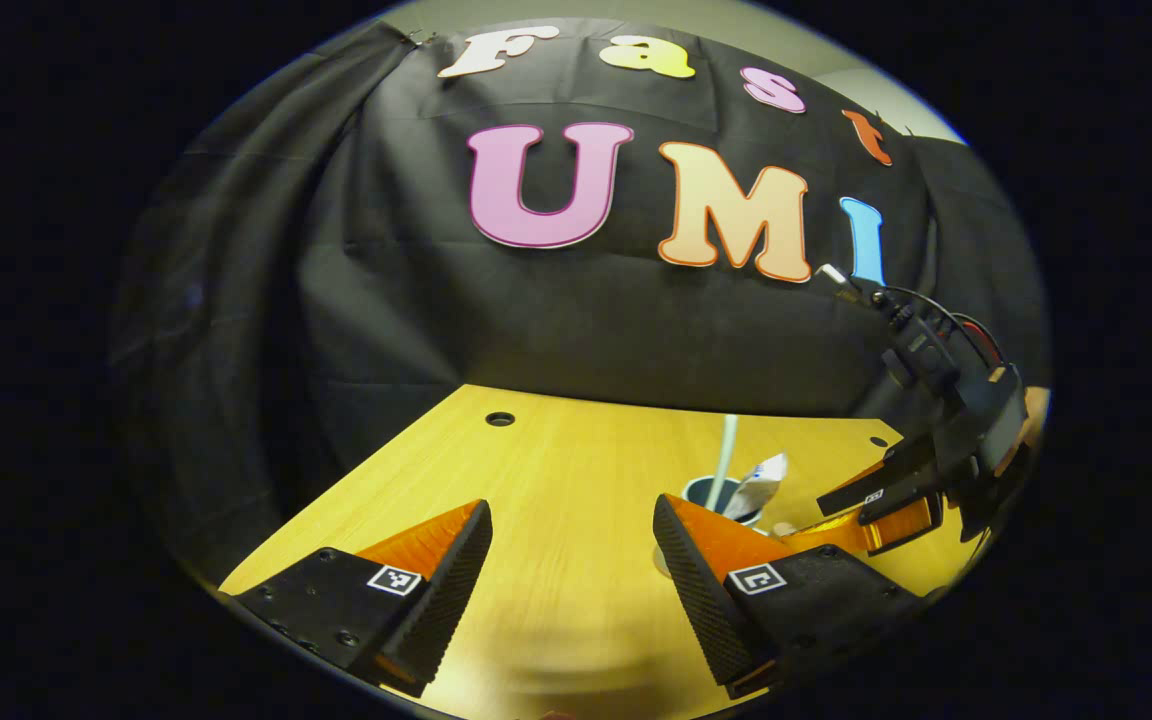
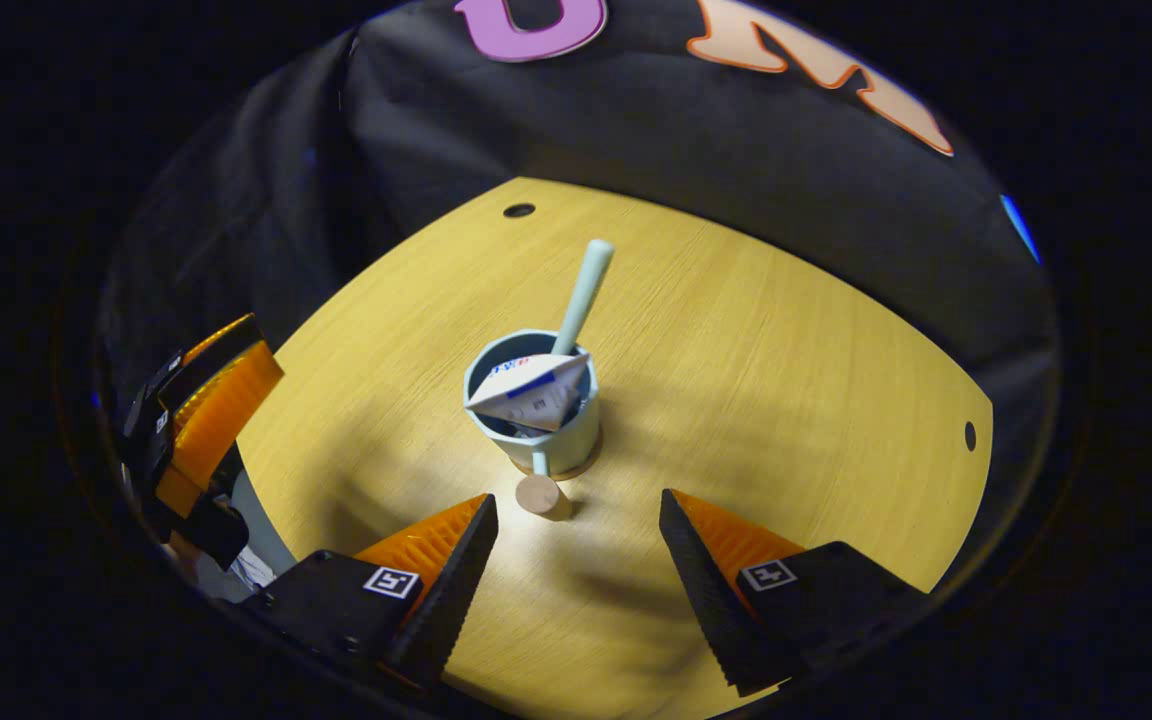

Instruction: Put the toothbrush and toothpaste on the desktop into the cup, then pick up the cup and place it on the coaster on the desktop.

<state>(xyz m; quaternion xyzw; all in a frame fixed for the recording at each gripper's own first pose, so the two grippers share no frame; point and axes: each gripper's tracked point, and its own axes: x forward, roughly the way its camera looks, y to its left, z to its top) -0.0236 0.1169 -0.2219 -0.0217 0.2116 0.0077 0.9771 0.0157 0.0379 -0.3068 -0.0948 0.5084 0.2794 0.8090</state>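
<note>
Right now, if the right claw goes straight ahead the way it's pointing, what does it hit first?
Probably the cup holding the toothbrush and toothpaste; its handle knob sits nearest, between the open right claw fingers' line. Depth is unclear.

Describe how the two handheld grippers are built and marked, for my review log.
Each gripper, left gripper and right gripper, has two wedge-shaped fingers with ribbed inner faces on black mounts carrying small square black-and-white tags. Black cables loop over the right one's body.
</note>
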